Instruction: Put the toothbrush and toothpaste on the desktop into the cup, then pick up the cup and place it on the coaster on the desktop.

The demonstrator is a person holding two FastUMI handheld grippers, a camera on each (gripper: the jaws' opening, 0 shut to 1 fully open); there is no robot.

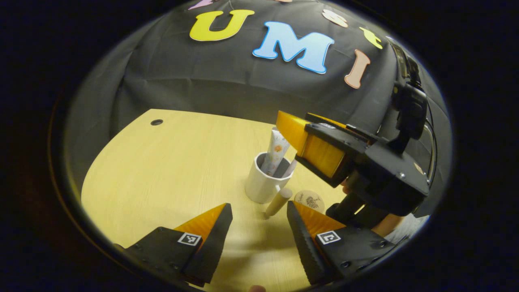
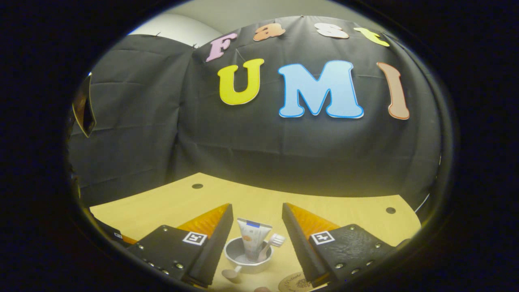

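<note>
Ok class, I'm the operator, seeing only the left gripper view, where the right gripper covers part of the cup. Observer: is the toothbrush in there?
Observer: Yes. In the right gripper view the toothbrush stands head-up in the cup, beside the toothpaste.
Operator: Is the right gripper open?
Observer: Yes. Its fingers stand wide apart above the cup, holding nothing.

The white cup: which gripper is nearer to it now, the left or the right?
Right. The right gripper hangs open just above the cup; the left gripper is open too, lower and farther back.
</note>
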